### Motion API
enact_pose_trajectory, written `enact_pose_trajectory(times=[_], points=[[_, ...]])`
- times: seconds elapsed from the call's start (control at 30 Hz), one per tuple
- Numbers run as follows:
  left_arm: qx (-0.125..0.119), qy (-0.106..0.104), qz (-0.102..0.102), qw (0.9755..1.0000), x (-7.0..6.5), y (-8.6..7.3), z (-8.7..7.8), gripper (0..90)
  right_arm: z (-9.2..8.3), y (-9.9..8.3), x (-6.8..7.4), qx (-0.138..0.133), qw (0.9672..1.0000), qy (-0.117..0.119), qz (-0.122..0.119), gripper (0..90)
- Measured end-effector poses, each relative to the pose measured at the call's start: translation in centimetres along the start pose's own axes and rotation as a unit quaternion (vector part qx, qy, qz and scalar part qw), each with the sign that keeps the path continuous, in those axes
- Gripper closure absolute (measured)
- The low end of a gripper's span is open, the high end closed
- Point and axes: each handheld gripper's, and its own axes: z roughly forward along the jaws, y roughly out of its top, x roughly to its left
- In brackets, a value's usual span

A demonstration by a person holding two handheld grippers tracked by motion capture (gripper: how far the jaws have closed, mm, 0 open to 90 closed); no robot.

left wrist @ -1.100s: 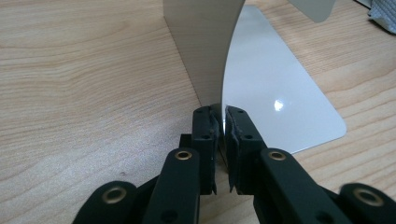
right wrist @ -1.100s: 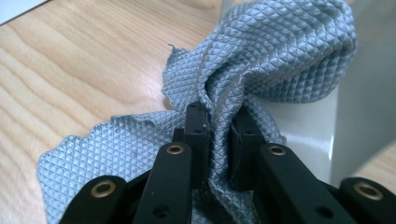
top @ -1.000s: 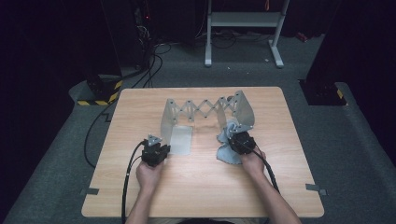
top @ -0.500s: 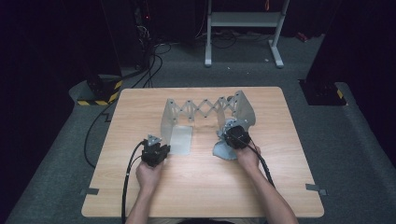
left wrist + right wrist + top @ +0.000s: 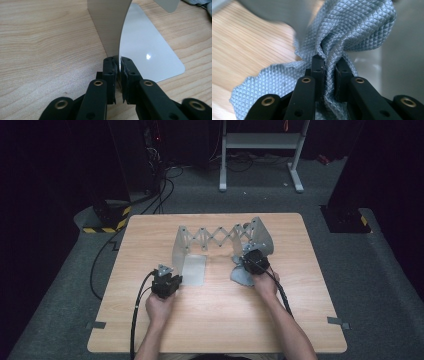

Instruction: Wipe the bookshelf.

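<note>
At centre frame on the table (image 5: 210, 320), an accordion rack (image 5: 220, 240) is standing.
Right tool (image 5: 255, 262), clamped on grey cloth (image 5: 352, 32), is pushing farther up against the rack's right panel; left tool (image 5: 118, 75) is pinching the left panel (image 5: 110, 25).

A wooden table (image 5: 300, 320) carries an expanding metal rack (image 5: 220, 240) and a crumpled grey cloth (image 5: 242, 276) beside it

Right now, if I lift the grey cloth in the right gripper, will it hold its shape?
Probably not. The grey cloth bunches into soft folds where the right gripper pinches it, so it looks floppy and should drape. Its quilted weave suggests decent grip, and it seems light.
</note>
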Motion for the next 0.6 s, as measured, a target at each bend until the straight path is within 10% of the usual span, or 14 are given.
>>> enact_pose_trajectory(times=[0.27, 0.6], points=[[0.0, 0.0, -0.001, 1.0, 0.0, 0.0, 0.0, 82.3, 0.3, 0.3, -2.0, 0.013, 0.9991, -0.037, 0.013, 81.3], [0.0, 0.0, 0.0, 1.0, 0.0, 0.0, 0.0, 82.2, 0.6, 0.6, -2.3, -0.005, 0.9986, 0.005, 0.053, 81.4]])
